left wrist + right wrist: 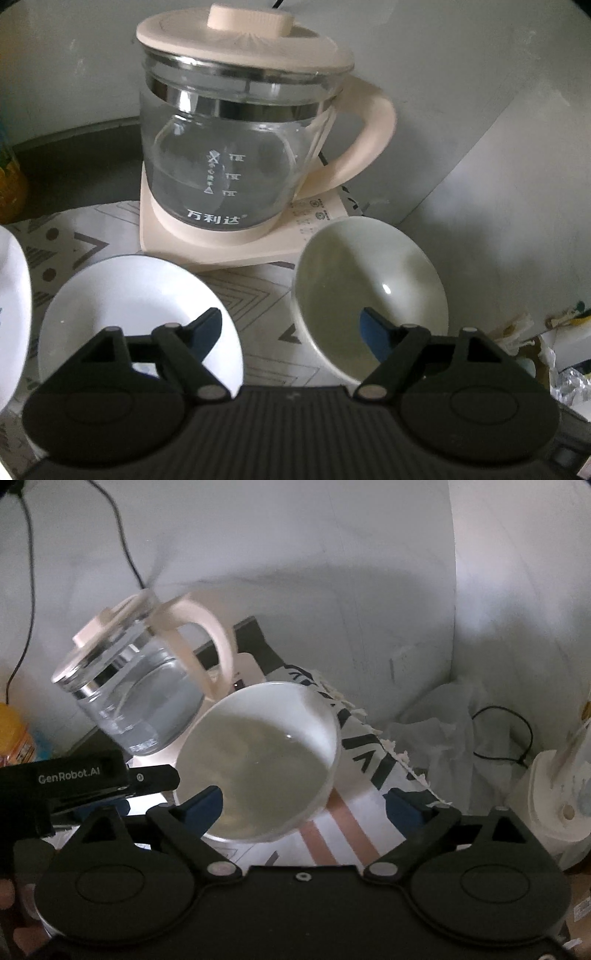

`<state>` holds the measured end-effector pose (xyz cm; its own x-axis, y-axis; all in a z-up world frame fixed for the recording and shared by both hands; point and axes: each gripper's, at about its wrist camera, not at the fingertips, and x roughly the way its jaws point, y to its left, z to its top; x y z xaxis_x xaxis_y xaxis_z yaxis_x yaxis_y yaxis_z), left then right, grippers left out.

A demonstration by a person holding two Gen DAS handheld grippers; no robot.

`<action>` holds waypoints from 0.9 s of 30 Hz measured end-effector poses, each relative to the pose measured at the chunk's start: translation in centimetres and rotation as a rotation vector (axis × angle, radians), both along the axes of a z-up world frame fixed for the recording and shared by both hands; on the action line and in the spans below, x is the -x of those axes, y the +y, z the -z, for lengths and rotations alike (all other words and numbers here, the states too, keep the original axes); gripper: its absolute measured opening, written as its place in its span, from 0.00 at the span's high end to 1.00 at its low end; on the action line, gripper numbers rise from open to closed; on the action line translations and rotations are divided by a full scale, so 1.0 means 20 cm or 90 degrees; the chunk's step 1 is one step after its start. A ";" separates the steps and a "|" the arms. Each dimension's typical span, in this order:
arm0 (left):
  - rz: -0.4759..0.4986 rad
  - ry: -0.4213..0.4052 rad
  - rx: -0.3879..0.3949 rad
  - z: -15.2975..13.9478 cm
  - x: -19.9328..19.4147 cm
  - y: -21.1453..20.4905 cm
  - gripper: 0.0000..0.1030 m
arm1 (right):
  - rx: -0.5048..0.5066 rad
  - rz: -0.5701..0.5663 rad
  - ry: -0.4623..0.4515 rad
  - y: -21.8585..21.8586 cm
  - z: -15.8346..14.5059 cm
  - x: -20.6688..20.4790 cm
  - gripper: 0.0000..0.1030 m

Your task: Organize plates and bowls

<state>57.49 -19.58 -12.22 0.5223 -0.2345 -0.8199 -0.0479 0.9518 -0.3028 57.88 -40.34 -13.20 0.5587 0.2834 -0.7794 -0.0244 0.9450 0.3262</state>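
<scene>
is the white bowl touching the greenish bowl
Apart. The left wrist view shows patterned tablecloth plainly between the white bowl and the greenish bowl.

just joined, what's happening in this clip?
A person is sorting dishes with handheld tongs. Both the left tongs and the right tongs are open and hold nothing. The left pair faces a white bowl and a greenish bowl in front of a glass kettle. The right pair hovers at the greenish bowl, one finger over its rim. Nothing looks stacked yet.
</scene>
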 end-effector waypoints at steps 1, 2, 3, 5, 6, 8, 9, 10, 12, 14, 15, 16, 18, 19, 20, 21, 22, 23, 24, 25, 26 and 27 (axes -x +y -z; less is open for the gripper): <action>-0.003 0.001 0.002 0.01 -0.01 -0.01 0.22 | -0.002 0.002 0.003 0.00 0.01 -0.01 0.08; -0.004 0.002 0.003 0.02 -0.02 -0.01 0.22 | -0.005 0.003 0.002 -0.01 0.02 -0.02 0.10; -0.008 0.003 0.001 0.03 -0.03 -0.02 0.23 | -0.007 0.005 0.003 -0.01 0.03 -0.03 0.15; -0.013 0.006 0.003 0.05 -0.05 -0.04 0.24 | -0.012 0.002 0.015 0.00 0.06 -0.06 0.22; -0.015 0.009 0.003 0.06 -0.06 -0.05 0.26 | -0.015 0.002 0.022 0.00 0.07 -0.07 0.27; -0.018 0.018 0.007 0.08 -0.08 -0.06 0.31 | -0.019 0.000 0.031 0.01 0.09 -0.10 0.35; -0.022 0.022 0.006 0.09 -0.08 -0.06 0.36 | -0.017 -0.003 0.035 0.02 0.11 -0.11 0.41; -0.022 0.025 0.007 0.09 -0.08 -0.07 0.39 | -0.015 -0.006 0.038 0.03 0.11 -0.11 0.44; -0.020 0.032 0.009 0.11 -0.09 -0.08 0.53 | -0.014 -0.011 0.045 0.03 0.13 -0.13 0.60; -0.022 0.039 0.009 0.12 -0.10 -0.08 0.66 | -0.007 -0.010 0.053 0.04 0.14 -0.13 0.68; -0.027 0.040 0.006 0.12 -0.10 -0.08 0.71 | 0.003 -0.010 0.053 0.04 0.15 -0.14 0.76; -0.033 0.040 0.009 0.13 -0.10 -0.08 0.73 | 0.011 -0.013 0.050 0.04 0.15 -0.14 0.80; -0.037 0.046 0.023 0.14 -0.10 -0.07 0.80 | 0.004 -0.021 0.047 0.04 0.15 -0.14 0.80; -0.039 0.049 0.022 0.15 -0.10 -0.07 0.81 | 0.002 -0.022 0.047 0.04 0.15 -0.14 0.80; -0.038 0.048 0.019 0.15 -0.10 -0.07 0.82 | 0.004 -0.023 0.047 0.04 0.15 -0.14 0.80; -0.035 0.046 0.017 0.15 -0.09 -0.07 0.82 | 0.006 -0.023 0.047 0.04 0.15 -0.14 0.80; -0.036 0.047 0.016 0.15 -0.09 -0.07 0.82 | 0.007 -0.023 0.048 0.04 0.15 -0.13 0.80; -0.038 0.047 0.017 0.14 -0.09 -0.06 0.82 | 0.006 -0.023 0.047 0.05 0.14 -0.13 0.81; -0.039 0.046 0.015 0.14 -0.08 -0.06 0.82 | 0.003 -0.023 0.046 0.05 0.14 -0.12 0.81; -0.038 0.044 0.013 0.14 -0.07 -0.06 0.82 | 0.001 -0.023 0.044 0.05 0.13 -0.11 0.81; -0.036 0.043 0.012 0.12 -0.07 -0.07 0.82 | 0.000 -0.023 0.041 0.04 0.12 -0.10 0.81; -0.034 0.042 0.013 0.11 -0.07 -0.06 0.82 | 0.001 -0.023 0.036 0.05 0.11 -0.09 0.81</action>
<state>58.81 -20.83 -14.49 0.4798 -0.2242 -0.8482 -0.1193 0.9412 -0.3162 59.73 -39.41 -15.40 0.5029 0.3013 -0.8102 -0.0392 0.9443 0.3268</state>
